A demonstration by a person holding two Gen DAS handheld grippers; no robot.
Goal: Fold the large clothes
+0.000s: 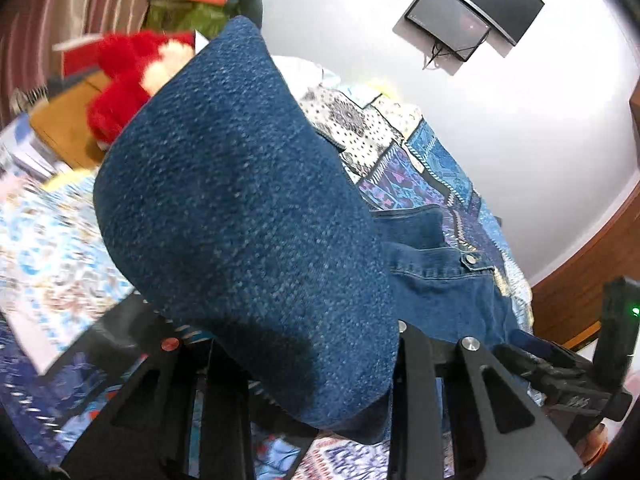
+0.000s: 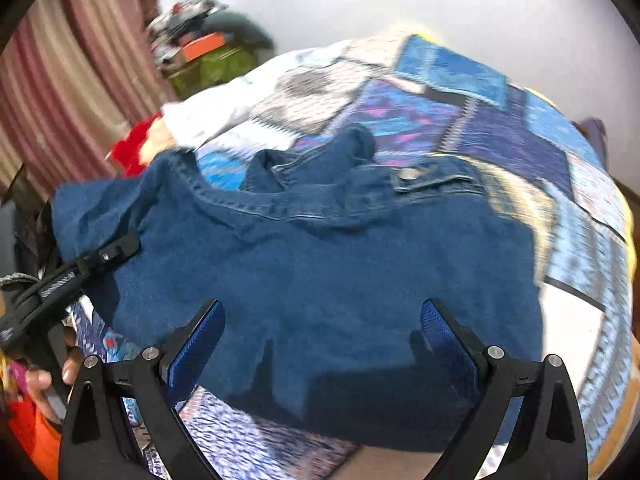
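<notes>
From the left wrist, the left gripper [image 1: 316, 364] is clamped on a lifted fold of the denim jacket [image 1: 248, 216] above the patchwork bedspread [image 1: 48, 240]. From the right wrist, the right gripper [image 2: 322, 344] hovers with fingers spread wide over the jacket, which lies on the bedspread.

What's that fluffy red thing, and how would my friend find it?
Start at the big bed with the blue patchwork quilt, then find the denim jacket spread on it. Beyond the jacket, toward the striped curtain, sits a red plush toy. It is the only fuzzy bright red thing there, with a pale cream patch.
</notes>
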